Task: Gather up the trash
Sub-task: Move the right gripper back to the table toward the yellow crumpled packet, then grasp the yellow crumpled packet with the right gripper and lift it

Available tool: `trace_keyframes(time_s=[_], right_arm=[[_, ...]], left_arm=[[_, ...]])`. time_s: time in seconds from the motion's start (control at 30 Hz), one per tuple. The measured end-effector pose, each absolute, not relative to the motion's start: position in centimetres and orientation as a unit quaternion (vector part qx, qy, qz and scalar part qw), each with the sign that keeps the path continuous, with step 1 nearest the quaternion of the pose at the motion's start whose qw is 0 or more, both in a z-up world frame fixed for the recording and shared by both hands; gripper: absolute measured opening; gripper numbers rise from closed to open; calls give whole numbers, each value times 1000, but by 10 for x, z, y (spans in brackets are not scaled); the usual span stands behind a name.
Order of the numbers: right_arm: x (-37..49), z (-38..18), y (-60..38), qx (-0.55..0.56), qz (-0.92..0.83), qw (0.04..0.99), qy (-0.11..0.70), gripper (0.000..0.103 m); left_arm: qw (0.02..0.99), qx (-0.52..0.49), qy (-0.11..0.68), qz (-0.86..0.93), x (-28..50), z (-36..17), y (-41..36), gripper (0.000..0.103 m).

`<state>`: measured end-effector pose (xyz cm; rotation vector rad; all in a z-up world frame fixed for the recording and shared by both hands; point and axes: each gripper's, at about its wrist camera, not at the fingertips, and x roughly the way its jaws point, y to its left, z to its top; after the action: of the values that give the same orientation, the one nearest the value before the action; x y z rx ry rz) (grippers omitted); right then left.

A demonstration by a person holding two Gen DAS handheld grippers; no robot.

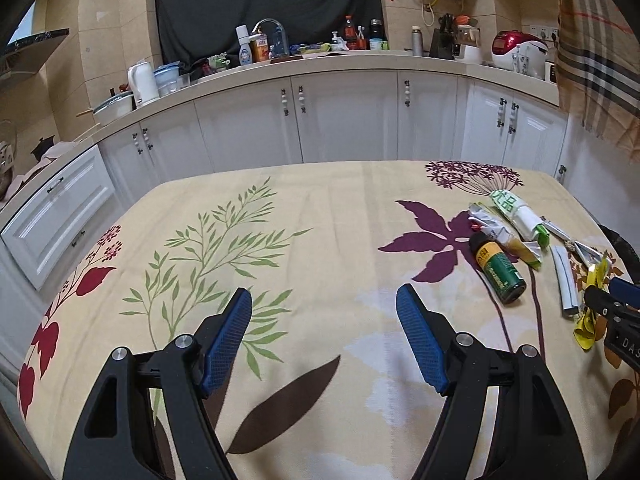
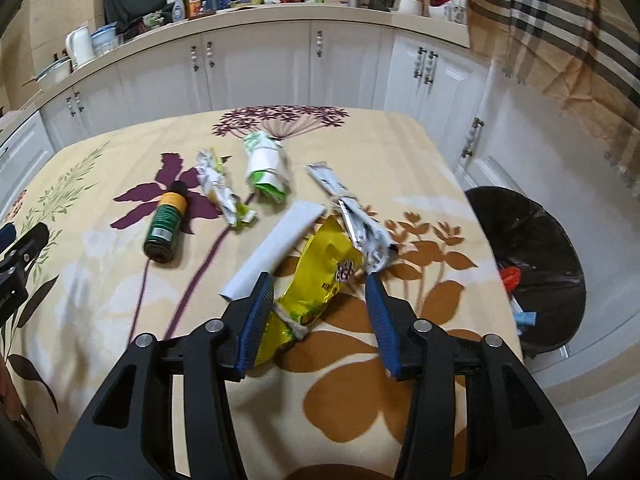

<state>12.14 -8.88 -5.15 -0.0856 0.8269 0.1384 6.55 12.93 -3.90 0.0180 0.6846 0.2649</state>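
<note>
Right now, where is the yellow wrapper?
In the right wrist view the yellow wrapper lies on the table between the open right claw fingers, beside the white strip.

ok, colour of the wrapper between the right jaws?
Yellow wrapper, with red print, tied with string; clearest in the right wrist view.

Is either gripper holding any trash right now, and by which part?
No. The left gripper is open over bare cloth. The right gripper is open astride the yellow wrapper, near its string-tied end, jaws not closed on it.
</note>
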Motion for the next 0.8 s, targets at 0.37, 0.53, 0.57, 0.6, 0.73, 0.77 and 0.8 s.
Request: trace_keyframes(time_s=[0.37, 0.53, 0.57, 0.6, 0.73, 0.77, 0.8], right_arm=[[115, -52, -100, -34, 61, 914, 400, 48], [110, -50, -102, -28, 57, 916, 397, 49], [109, -50, -102, -27, 57, 916, 397, 49], [108, -49, -103, -25, 59, 915, 397, 49], [105, -50, -102, -21, 59, 914, 400, 49], [104, -51, -101, -19, 62, 913, 403, 49], [103, -52, -99, -19, 63, 912, 405, 49]], left_arm=[[935, 14, 335, 112, 68, -39, 116, 72], [934, 12, 340, 109, 69, -41, 116, 72], [934, 13, 339, 109, 69, -41, 116, 72], [935, 13, 338, 108, 68, -41, 116, 72], [935, 11, 338, 108, 69, -41, 118, 72], [935, 9, 339, 108, 69, -41, 119, 72], [934, 9, 339, 109, 69, -42, 119, 72]])
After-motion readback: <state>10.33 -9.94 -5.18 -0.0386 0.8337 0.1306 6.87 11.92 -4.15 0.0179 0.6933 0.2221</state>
